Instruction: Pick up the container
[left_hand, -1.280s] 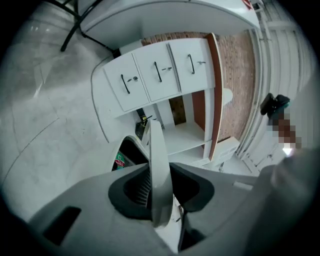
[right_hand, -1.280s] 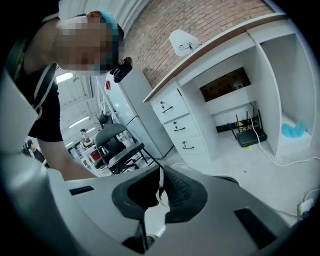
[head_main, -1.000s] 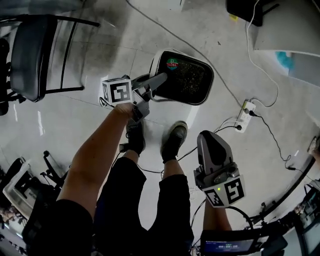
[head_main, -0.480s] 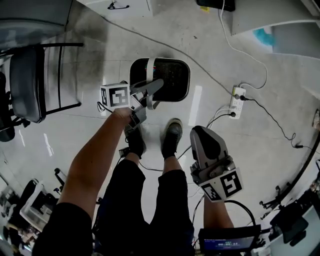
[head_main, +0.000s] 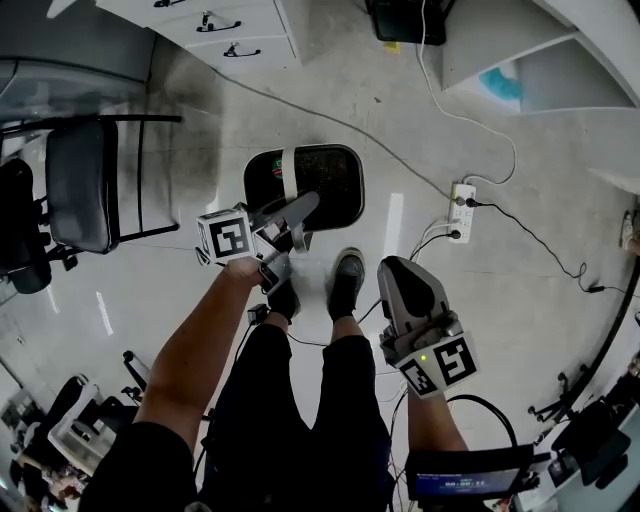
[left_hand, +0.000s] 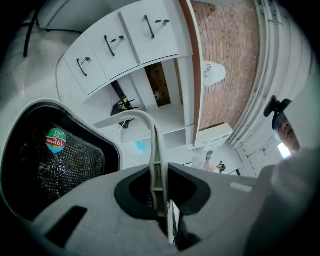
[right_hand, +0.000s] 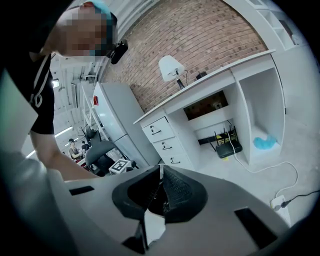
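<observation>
The container (head_main: 330, 180) is a black mesh-lined bin with a white arched handle (head_main: 288, 178) and a round sticker inside. In the head view it hangs over the pale floor just ahead of the person's shoes. My left gripper (head_main: 303, 205) is shut on the handle. In the left gripper view the handle (left_hand: 150, 131) rises thin and curved from between the jaws of the left gripper (left_hand: 159, 187), and the container (left_hand: 55, 160) shows at the left. My right gripper (head_main: 394, 270) is held low at the right, shut and holding nothing; in its own view the right gripper (right_hand: 161, 192) has its pads together.
A black chair (head_main: 85, 185) stands to the left, and white drawers (head_main: 220, 25) stand at the far wall. On the floor to the right lies a power strip (head_main: 460, 210) with cables. A black box (head_main: 405, 18) sits under the desk. The person's shoes (head_main: 345, 285) are just behind the container.
The container has shifted left in the head view and its handle now stands up across it in the left gripper's jaws. The right gripper has barely moved.
</observation>
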